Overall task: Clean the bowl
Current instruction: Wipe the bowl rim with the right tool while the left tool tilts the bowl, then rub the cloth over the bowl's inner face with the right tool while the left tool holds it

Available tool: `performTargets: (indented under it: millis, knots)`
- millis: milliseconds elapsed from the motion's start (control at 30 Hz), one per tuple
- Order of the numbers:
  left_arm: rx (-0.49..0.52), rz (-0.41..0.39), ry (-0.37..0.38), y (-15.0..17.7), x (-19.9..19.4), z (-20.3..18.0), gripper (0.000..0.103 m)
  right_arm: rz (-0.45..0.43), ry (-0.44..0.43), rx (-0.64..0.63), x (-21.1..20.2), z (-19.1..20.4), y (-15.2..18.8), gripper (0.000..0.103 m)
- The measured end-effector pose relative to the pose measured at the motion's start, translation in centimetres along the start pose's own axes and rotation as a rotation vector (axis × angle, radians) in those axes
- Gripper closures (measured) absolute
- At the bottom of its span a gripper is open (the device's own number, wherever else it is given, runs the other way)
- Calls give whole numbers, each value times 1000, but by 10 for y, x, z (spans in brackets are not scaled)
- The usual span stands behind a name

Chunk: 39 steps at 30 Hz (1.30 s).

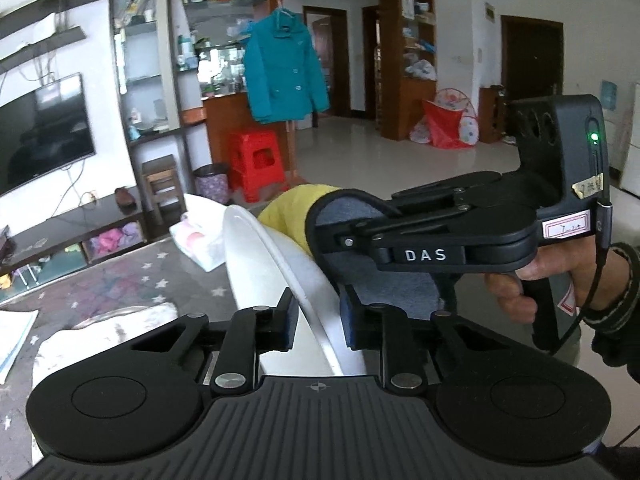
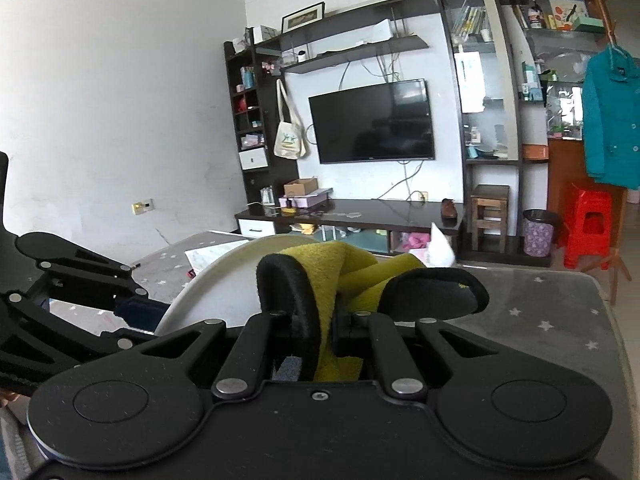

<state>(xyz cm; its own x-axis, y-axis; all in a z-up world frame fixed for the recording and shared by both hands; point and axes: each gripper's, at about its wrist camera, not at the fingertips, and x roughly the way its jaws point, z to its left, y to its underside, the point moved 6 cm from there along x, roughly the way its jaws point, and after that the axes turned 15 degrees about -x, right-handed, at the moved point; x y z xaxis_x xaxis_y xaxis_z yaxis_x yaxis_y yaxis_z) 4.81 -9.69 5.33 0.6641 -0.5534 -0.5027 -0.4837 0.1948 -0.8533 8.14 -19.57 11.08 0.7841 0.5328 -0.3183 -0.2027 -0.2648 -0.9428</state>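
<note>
The left gripper (image 1: 316, 316) is clamped on the rim of a white bowl (image 1: 256, 264), its blue-padded fingers (image 1: 290, 320) closed to a narrow gap with the thin wall of the bowl pinched between them; the bowl is held on edge, raised above the desk (image 1: 120, 280), which wears a grey cover dotted with white stars. The right gripper (image 2: 338, 328) has its jaws drawn almost fully together on a cleaning cloth (image 2: 332, 280), yellow on one face and grey on the other with a black bound edge, and the bunched cloth is pressed against the inner face of the bowl (image 2: 216, 280). From the left wrist view, the right gripper (image 1: 348, 240) comes in from the right side with a person's hand (image 1: 532, 280) wrapped round its handle, and the cloth (image 1: 296, 208) sits in the hollow of the bowl, touching it. From the right wrist view, the left gripper (image 2: 136, 308) reaches in from the left and meets the lower left rim of the bowl. A white plastic packet with pink print (image 1: 200, 236) lies on the desk just beyond the bowl. Farther back are a dark television (image 2: 372, 120) on the wall, a teal jacket (image 1: 284, 72) on a hanger and a red plastic stool (image 1: 260, 164) on the floor.
</note>
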Motion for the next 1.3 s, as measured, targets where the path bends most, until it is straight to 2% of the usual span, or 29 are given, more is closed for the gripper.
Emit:
performTargets:
  millis: [267, 667, 1033, 1300]
  knots:
    - [75, 46, 41, 14, 16, -35, 86, 31, 40, 4, -15, -9, 17, 92]
    - [174, 157, 40, 48, 42, -65, 91, 93, 91, 43, -28, -18, 49, 92]
    - [235, 254, -8, 72, 63, -60, 95, 153, 114, 50, -34, -19, 76, 92]
    - [307, 293, -30, 85, 72, -57, 94, 139, 108, 81, -34, -18, 81, 92]
